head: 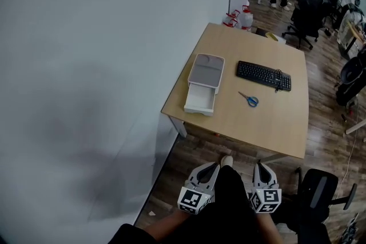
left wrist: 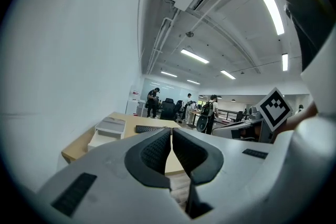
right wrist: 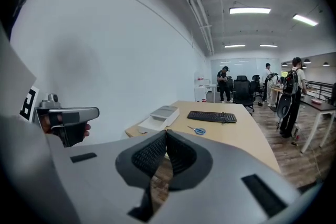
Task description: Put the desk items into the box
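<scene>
I'm looking down on an open office with a wood floor and a plain white wall on my left. The bench (head: 274, 128) stands well ahead of me against that wall. On it sits the white box (head: 204, 82) with a grey top, its drawer (head: 200, 101) pulled out toward me. A black keyboard (head: 263, 75) lies to the right of the box, and blue-handled scissors (head: 249, 99) lie between the two, nearer the front edge.

Both tools are held low by my legs, well short of the bench. The left gripper (left wrist: 171, 131) has its fingers (left wrist: 155, 152) pressed together with nothing between them. The right gripper (right wrist: 166, 134) is the same: fingers (right wrist: 147, 155) closed tip to tip, empty. A black office chair (head: 317, 191) stands at my right.
</scene>
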